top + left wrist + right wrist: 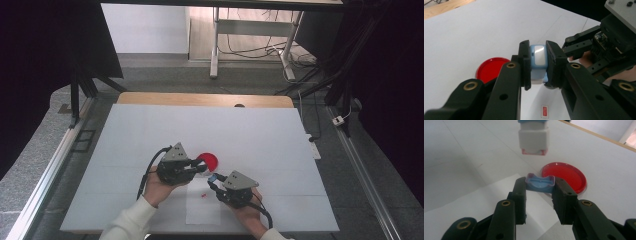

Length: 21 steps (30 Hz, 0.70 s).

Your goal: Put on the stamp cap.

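Two grippers were clenched: the left [537, 65] on a stamp [538, 58], the right [540, 191] on its cap [540, 183], near a red dish [565, 176].

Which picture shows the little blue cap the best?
The right gripper view: the blue cap sits close up between the right gripper's jaws, its hollow inside facing the camera. The high view shows it as a tiny blue speck. In the left gripper view I cannot make it out.

The white bench [150, 130] lies bare and wide on all sides. Near the two tongs, a red dish [209, 160] and a small red scrap [203, 195] sit in the way.
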Each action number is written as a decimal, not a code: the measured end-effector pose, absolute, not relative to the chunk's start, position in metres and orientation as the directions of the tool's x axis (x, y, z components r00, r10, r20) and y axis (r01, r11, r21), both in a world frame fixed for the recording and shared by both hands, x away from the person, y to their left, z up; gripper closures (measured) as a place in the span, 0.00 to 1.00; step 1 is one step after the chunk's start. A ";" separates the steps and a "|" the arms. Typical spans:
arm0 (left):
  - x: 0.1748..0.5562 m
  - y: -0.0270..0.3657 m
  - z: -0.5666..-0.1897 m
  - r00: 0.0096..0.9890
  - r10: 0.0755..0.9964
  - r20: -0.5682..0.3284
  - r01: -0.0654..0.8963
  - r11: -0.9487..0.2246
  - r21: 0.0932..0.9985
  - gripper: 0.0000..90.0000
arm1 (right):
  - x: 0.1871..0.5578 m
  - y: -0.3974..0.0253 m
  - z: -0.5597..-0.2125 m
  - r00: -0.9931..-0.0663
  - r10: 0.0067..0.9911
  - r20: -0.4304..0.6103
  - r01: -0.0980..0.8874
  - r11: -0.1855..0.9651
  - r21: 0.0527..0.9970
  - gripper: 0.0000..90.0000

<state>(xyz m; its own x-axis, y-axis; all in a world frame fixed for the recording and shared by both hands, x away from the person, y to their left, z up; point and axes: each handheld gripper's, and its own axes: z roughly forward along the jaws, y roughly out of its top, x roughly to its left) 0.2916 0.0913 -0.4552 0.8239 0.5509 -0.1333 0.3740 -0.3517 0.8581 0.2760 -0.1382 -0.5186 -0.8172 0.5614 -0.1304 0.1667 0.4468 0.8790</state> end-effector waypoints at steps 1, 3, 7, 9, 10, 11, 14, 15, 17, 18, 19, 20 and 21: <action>0.291 0.091 -0.455 0.824 0.551 -0.134 0.374 -0.350 0.859 0.83 | 0.276 -0.137 -0.519 -0.817 0.561 -0.131 0.166 0.447 0.879 0.72; 0.291 0.090 -0.456 0.823 0.551 -0.136 0.375 -0.348 0.859 0.83 | 0.276 -0.136 -0.519 -0.813 0.566 -0.134 0.165 0.446 0.880 0.72; 0.291 0.088 -0.457 0.824 0.550 -0.136 0.375 -0.348 0.859 0.83 | 0.276 -0.135 -0.519 -0.806 0.577 -0.135 0.166 0.438 0.884 0.72; 0.291 0.087 -0.457 0.823 0.551 -0.135 0.374 -0.348 0.859 0.83 | 0.275 -0.134 -0.519 -0.807 0.575 -0.135 0.167 0.441 0.882 0.72; 0.291 0.087 -0.457 0.824 0.550 -0.132 0.372 -0.351 0.859 0.83 | 0.275 -0.134 -0.519 -0.806 0.576 -0.136 0.167 0.442 0.882 0.72; 0.290 0.086 -0.457 0.823 0.551 -0.136 0.374 -0.347 0.860 0.83 | 0.275 -0.134 -0.519 -0.806 0.576 -0.136 0.167 0.442 0.882 0.72; 0.290 0.085 -0.458 0.820 0.555 -0.138 0.377 -0.344 0.860 0.83 | 0.275 -0.134 -0.519 -0.802 0.582 -0.137 0.167 0.438 0.883 0.72; 0.290 0.085 -0.458 0.818 0.558 -0.138 0.378 -0.342 0.860 0.83 | 0.275 -0.134 -0.519 -0.801 0.583 -0.137 0.166 0.437 0.884 0.72; 0.290 0.085 -0.460 0.814 0.561 -0.150 0.386 -0.329 0.862 0.83 | 0.275 -0.134 -0.518 -0.797 0.587 -0.143 0.162 0.435 0.886 0.72; 0.291 0.085 -0.461 0.812 0.561 -0.162 0.393 -0.319 0.862 0.83 | 0.275 -0.134 -0.518 -0.795 0.590 -0.141 0.163 0.432 0.887 0.72; 0.291 0.085 -0.461 0.810 0.561 -0.168 0.397 -0.315 0.862 0.83 | 0.275 -0.134 -0.518 -0.793 0.592 -0.144 0.162 0.432 0.887 0.72; 0.291 0.085 -0.462 0.809 0.562 -0.173 0.400 -0.310 0.863 0.83 | 0.275 -0.134 -0.518 -0.791 0.594 -0.145 0.161 0.432 0.887 0.72; 0.291 0.085 -0.462 0.808 0.563 -0.175 0.400 -0.306 0.864 0.83 | 0.275 -0.134 -0.518 -0.791 0.594 -0.147 0.160 0.432 0.887 0.72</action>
<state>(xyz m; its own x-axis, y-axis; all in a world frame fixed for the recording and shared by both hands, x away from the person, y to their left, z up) 0.2912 0.0851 -0.4618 0.8081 0.5625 -0.1746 0.3998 -0.3063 0.8639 0.2752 -0.1344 -0.5178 -0.7906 0.5944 -0.1468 0.1603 0.4324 0.8873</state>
